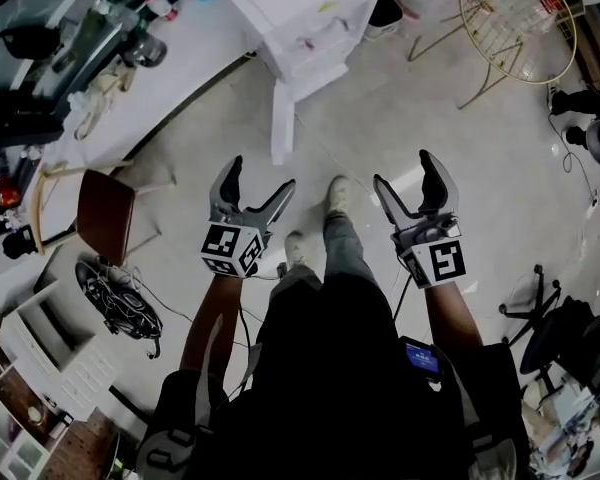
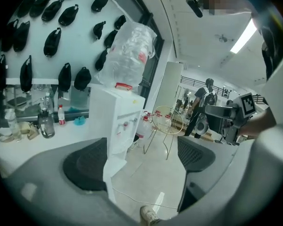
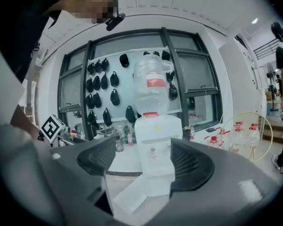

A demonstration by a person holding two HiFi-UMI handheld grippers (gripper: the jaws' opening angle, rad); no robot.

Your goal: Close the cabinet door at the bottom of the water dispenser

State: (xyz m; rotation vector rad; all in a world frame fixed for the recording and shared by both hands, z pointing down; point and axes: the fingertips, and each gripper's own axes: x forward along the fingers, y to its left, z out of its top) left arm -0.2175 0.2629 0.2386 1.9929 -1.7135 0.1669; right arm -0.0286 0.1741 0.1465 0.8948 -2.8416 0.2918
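The white water dispenser (image 1: pixel 305 13) stands at the top middle of the head view, with a clear bottle (image 2: pixel 127 55) upside down on top. Its bottom cabinet door (image 1: pixel 283 118) hangs open, swung out over the floor toward me. The door shows as a white panel (image 3: pixel 132 197) low in the right gripper view and edge-on (image 2: pixel 114 166) in the left gripper view. My left gripper (image 1: pixel 258 176) and right gripper (image 1: pixel 405 171) are held side by side in the air, short of the door. Both are open, with nothing between their jaws.
A long white counter (image 1: pixel 150 88) with bottles and gear runs along the left. A gold wire rack (image 1: pixel 515 13) stands right of the dispenser. A brown chair (image 1: pixel 105 213) and a bundle of cable (image 1: pixel 120 298) lie at the left. My shoes (image 1: pixel 335 193) are on the pale floor.
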